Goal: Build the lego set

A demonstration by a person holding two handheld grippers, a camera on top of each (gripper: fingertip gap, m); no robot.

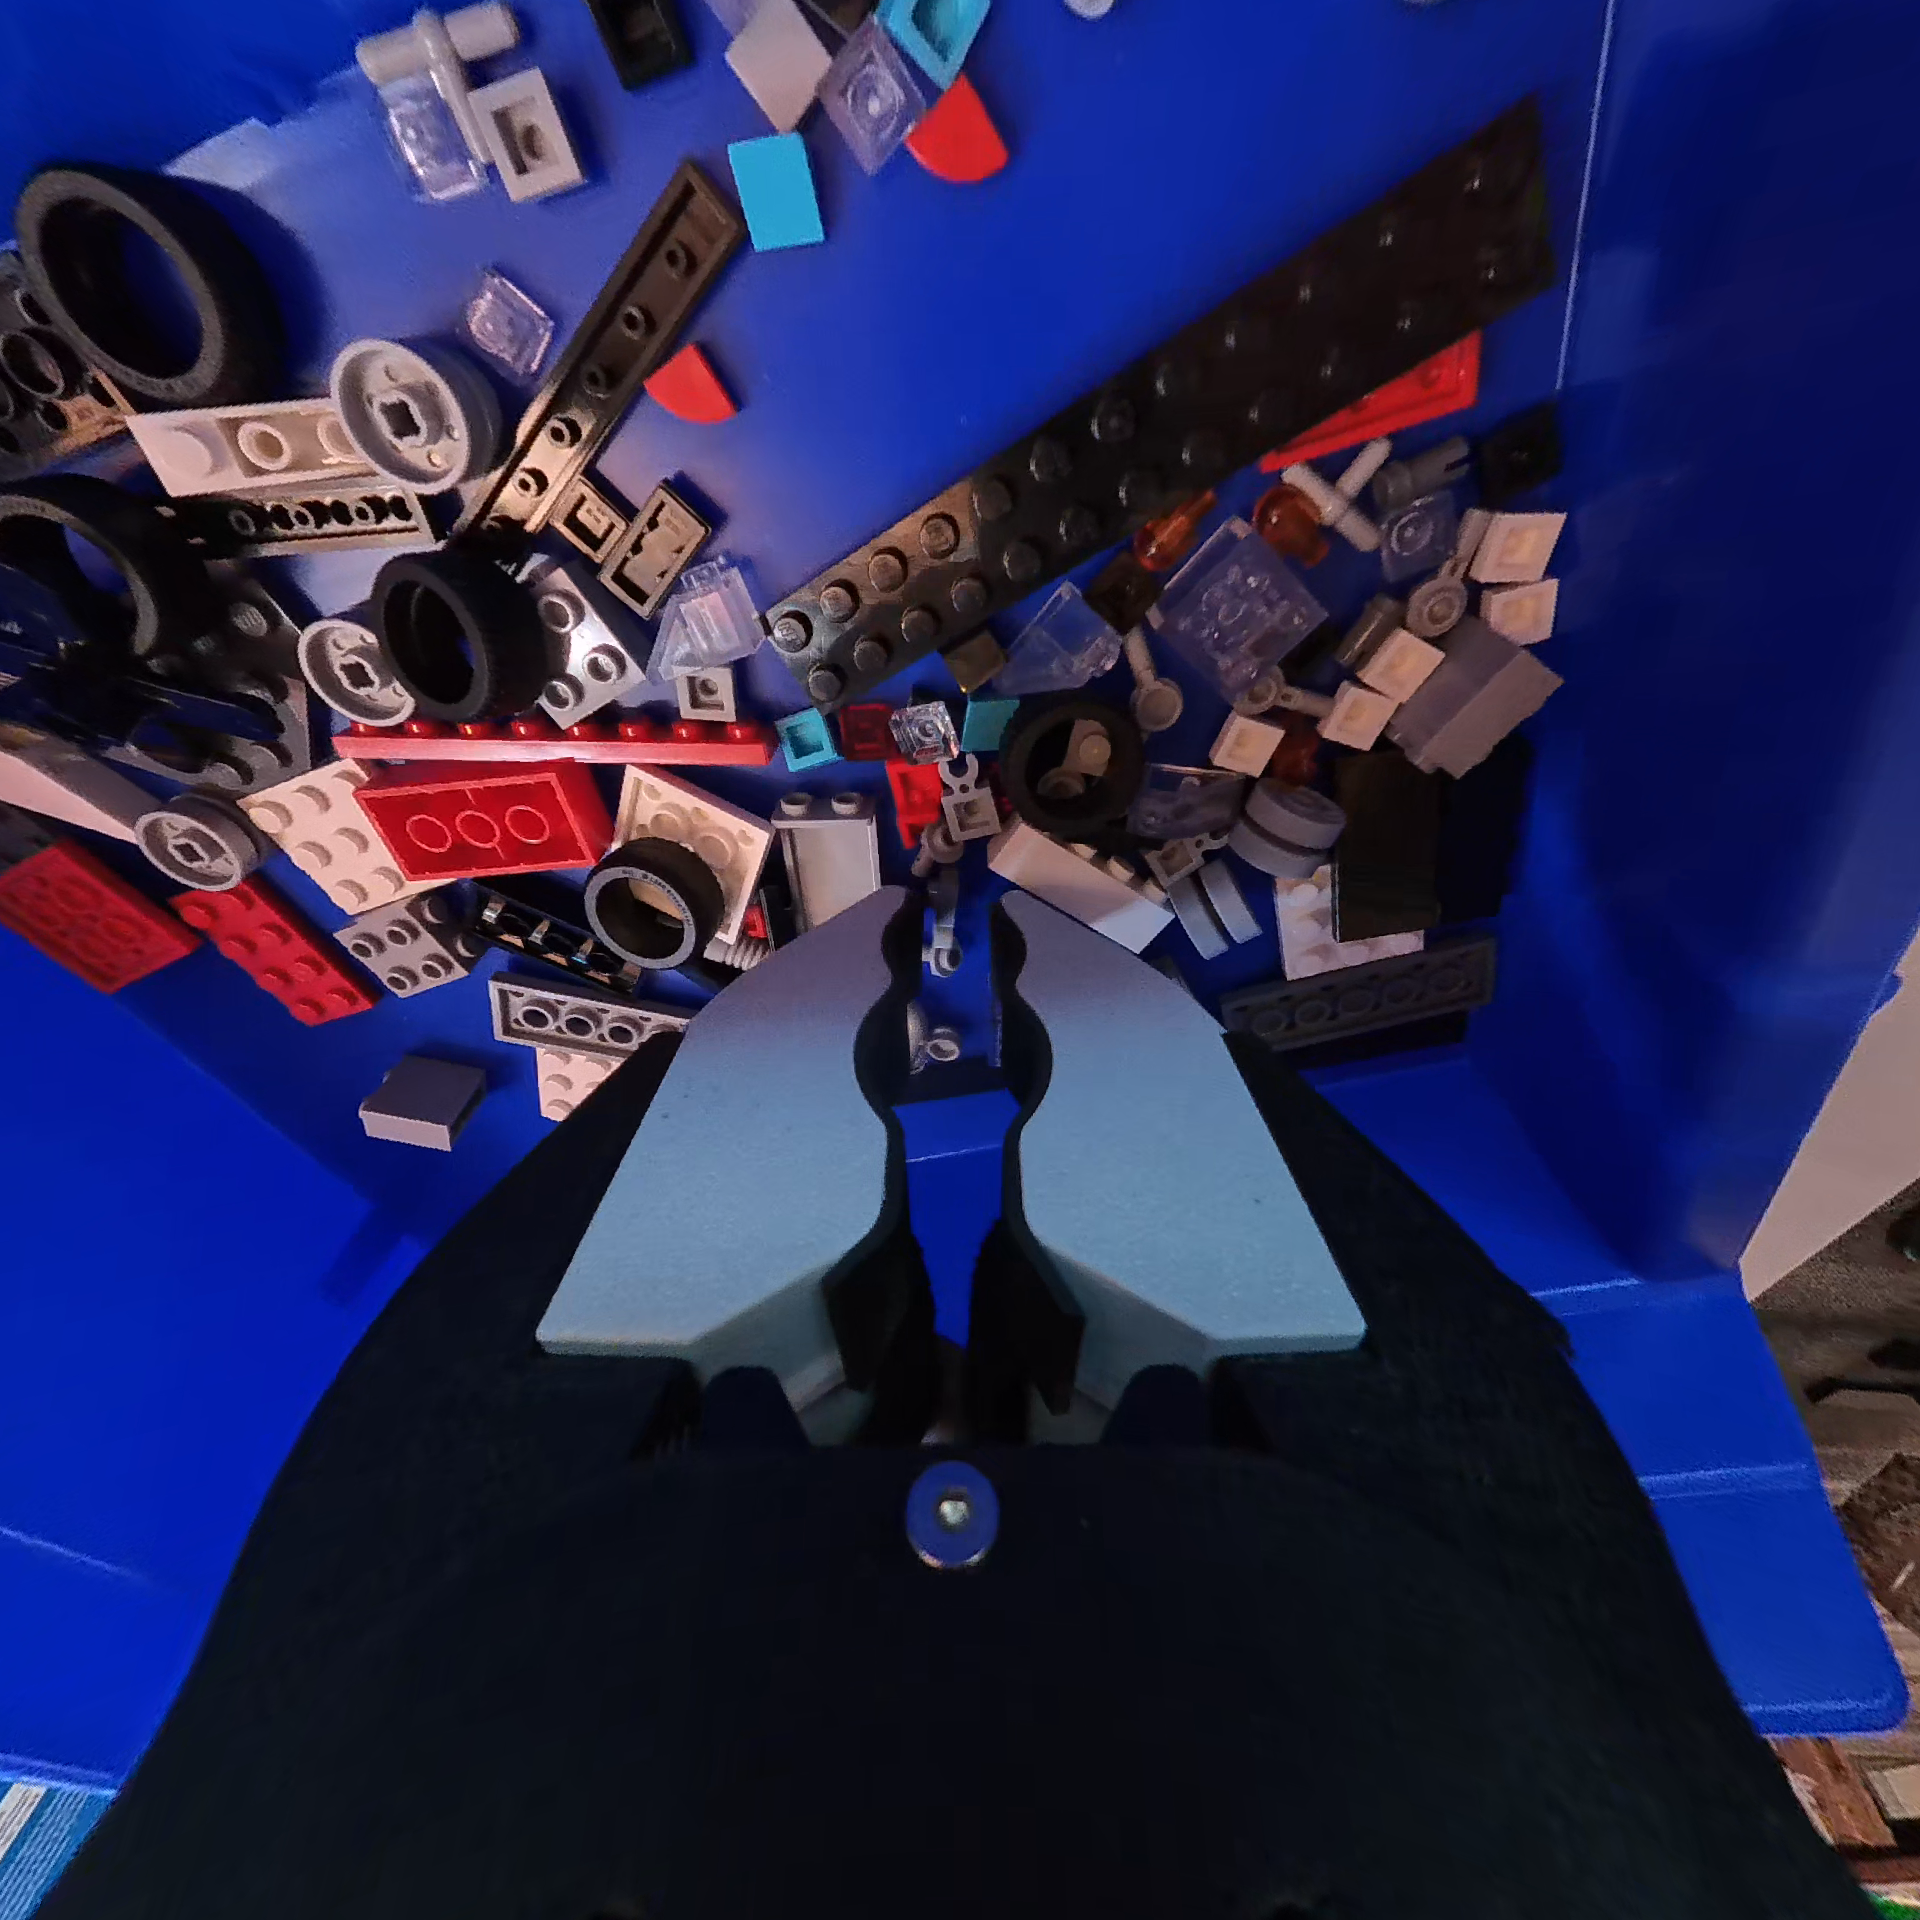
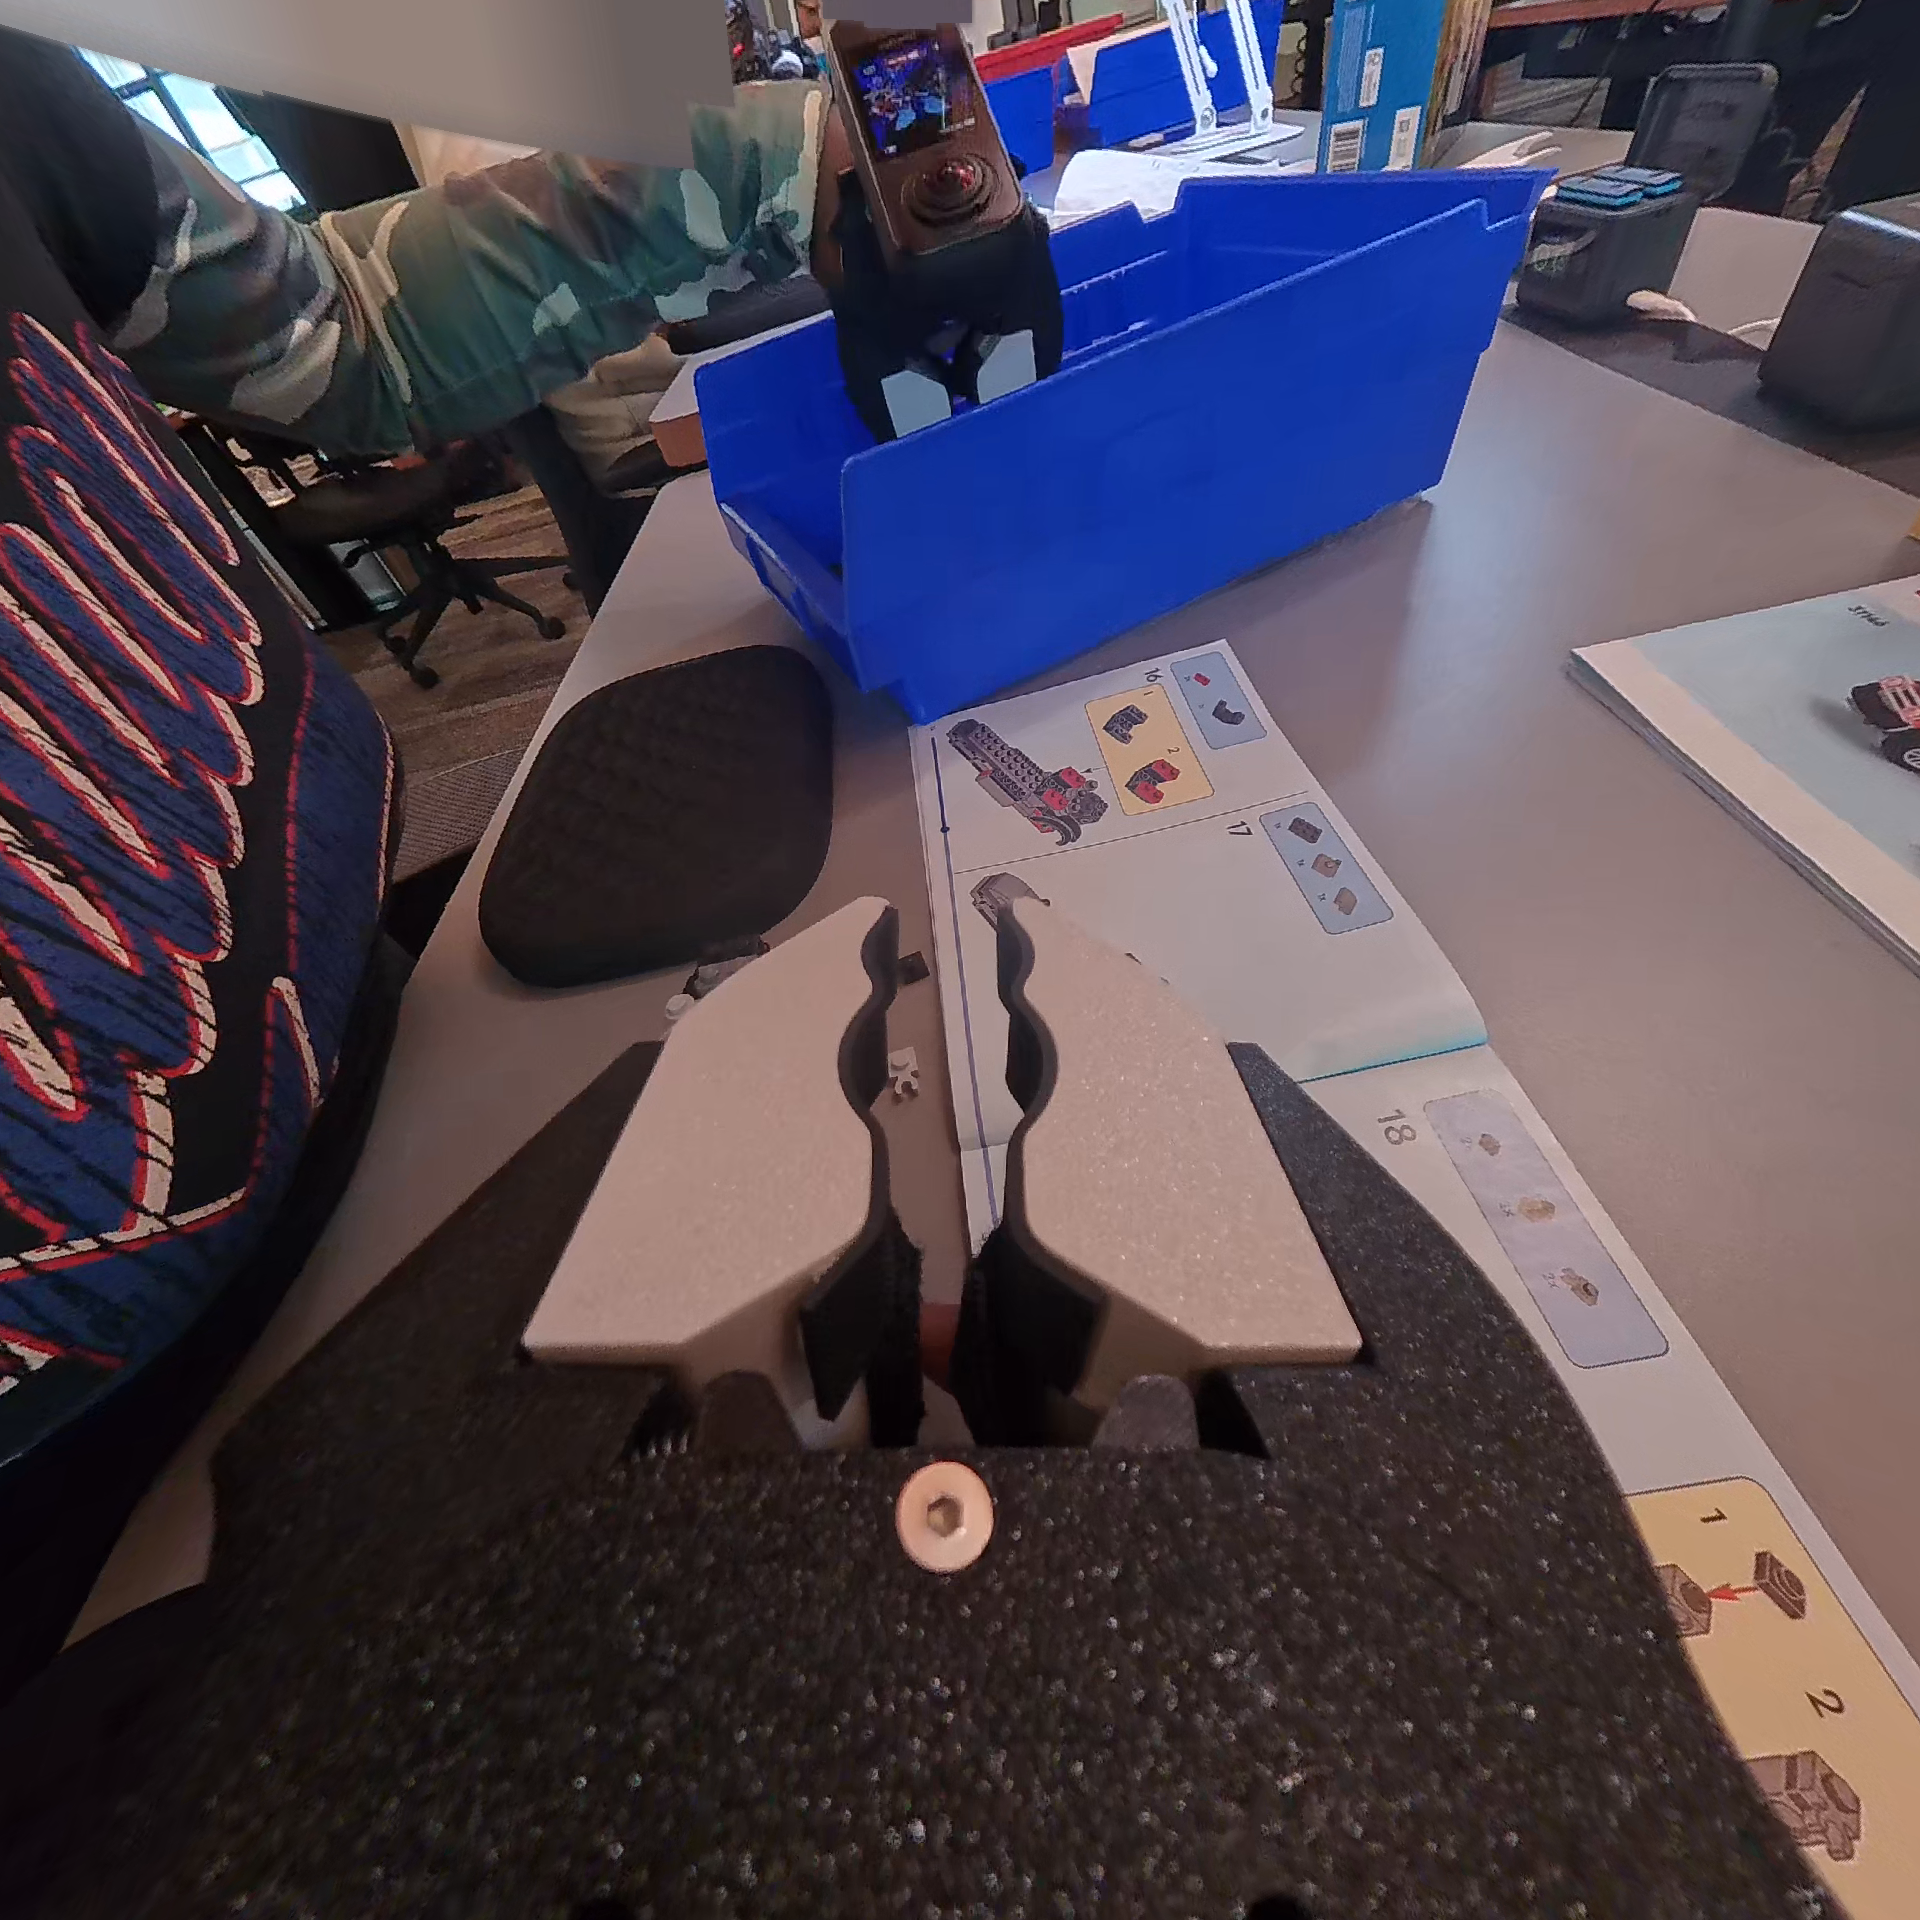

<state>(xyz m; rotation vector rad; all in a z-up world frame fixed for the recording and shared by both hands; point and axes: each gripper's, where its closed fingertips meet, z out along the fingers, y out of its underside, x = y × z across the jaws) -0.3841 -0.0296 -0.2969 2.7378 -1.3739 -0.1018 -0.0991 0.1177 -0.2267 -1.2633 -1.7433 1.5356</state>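
My left gripper (image 1: 951, 909) is inside the blue bin (image 1: 1714, 727), low over a heap of loose lego pieces. Its jaws stand a narrow gap apart, with a small grey clip piece (image 1: 941, 940) lying between the tips, not visibly gripped. A long black studded plate (image 1: 1195, 436), a long red plate (image 1: 551, 743) and a black tyre (image 1: 457, 634) lie in the heap. My right gripper (image 2: 943, 920) hovers over the table at the left edge of the open instruction booklet (image 2: 1195, 914), jaws narrowly apart and empty. A small white piece (image 2: 904, 1075) lies on the table below it.
In the right wrist view the blue bin (image 2: 1091, 520) stands at the back with the left gripper (image 2: 940, 384) dipped in it. A black pad (image 2: 665, 810) lies left of the booklet, and a second booklet (image 2: 1766, 727) at the right. A person's sleeve (image 2: 468, 270) reaches in from the left. Left tips to right tips: about 35 cm. My left gripper's tips are some 7 cm from the long black studded plate (image 1: 1195, 436).
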